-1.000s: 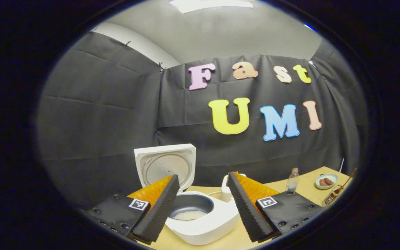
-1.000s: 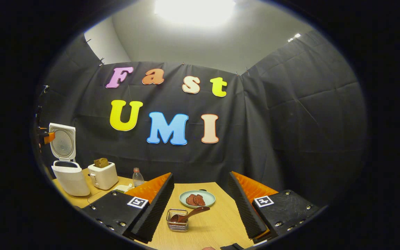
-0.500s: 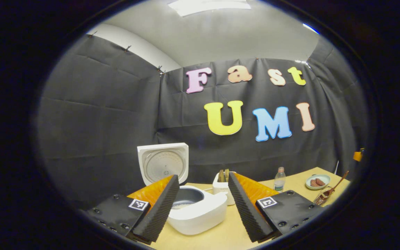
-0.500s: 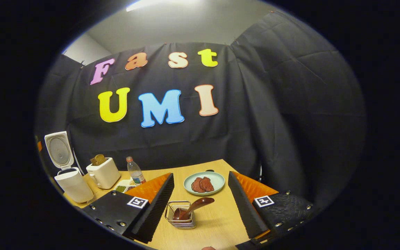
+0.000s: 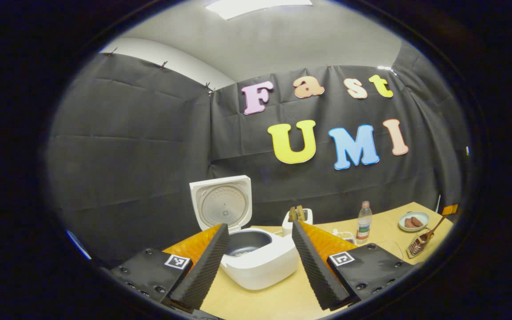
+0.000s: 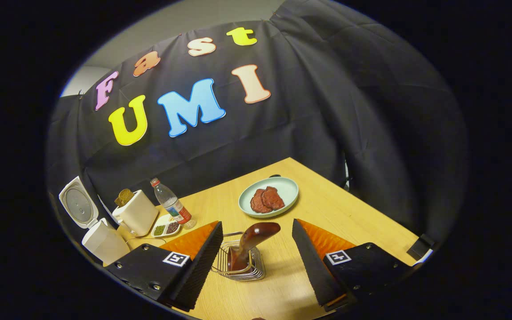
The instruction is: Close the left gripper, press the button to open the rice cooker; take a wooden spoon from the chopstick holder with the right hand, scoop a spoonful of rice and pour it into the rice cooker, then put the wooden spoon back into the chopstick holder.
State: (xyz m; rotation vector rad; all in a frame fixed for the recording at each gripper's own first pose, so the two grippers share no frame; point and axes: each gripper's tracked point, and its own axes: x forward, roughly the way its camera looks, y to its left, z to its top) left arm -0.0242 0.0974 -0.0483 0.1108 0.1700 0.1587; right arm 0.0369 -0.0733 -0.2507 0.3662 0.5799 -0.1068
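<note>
Right tool (image 6: 256,262) agape, wooden spoon (image 6: 250,243) between (untouched)

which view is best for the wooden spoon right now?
The right gripper view: the wooden spoon stands close up in the chopstick holder, between the open fingers of the right gripper, handle end clear. In the left gripper view the spoon is small and far off near the table's right edge, detail lost.

Wooden table (image 6: 327,209) carries rice cooker (image 5: 260,262), toaster (image 6: 136,213), bottle (image 6: 171,204), plate (image 6: 289,191), chopstick holder (image 6: 238,269).
</note>
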